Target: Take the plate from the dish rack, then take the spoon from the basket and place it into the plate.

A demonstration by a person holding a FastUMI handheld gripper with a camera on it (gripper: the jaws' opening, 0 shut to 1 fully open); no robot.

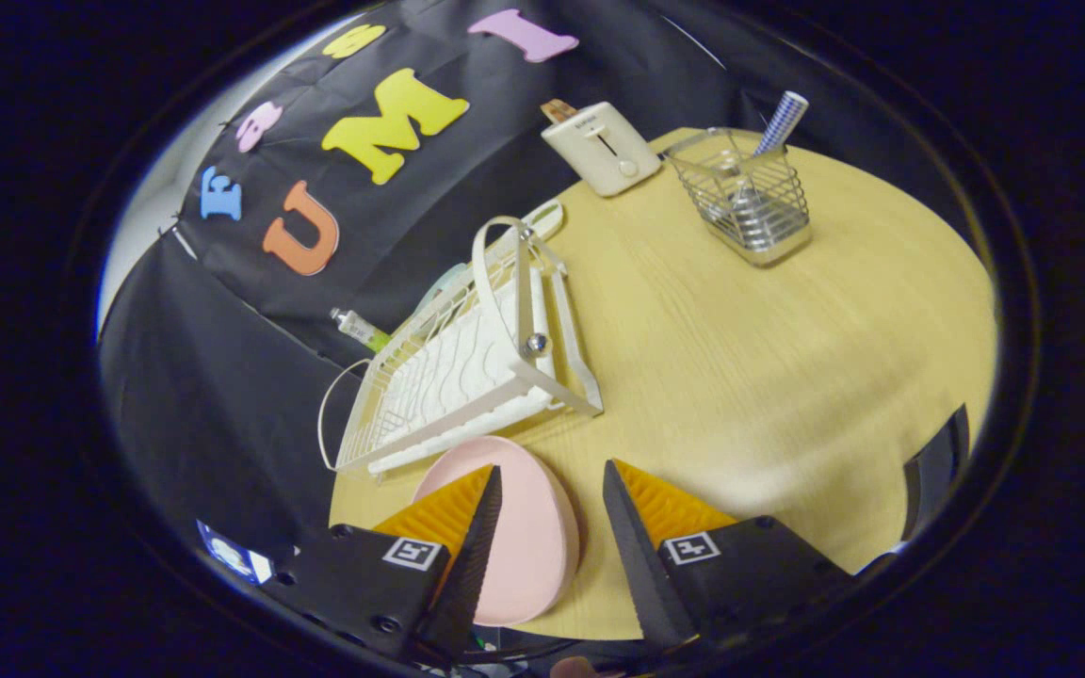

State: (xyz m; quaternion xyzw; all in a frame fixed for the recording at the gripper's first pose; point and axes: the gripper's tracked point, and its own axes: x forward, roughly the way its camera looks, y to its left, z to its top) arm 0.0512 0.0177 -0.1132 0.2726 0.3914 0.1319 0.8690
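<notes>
The gripper (550, 513) fingers are open; the round pink plate (533, 537) lies on the wooden counter (769, 358), partly under the left finger.

A white toaster (602, 146) stands at the far edge of the pale wood counter (740, 377), with something brown sticking out of its top. A small tube (360, 329) with a green end lies by the black cloth at the counter's edge.
</notes>
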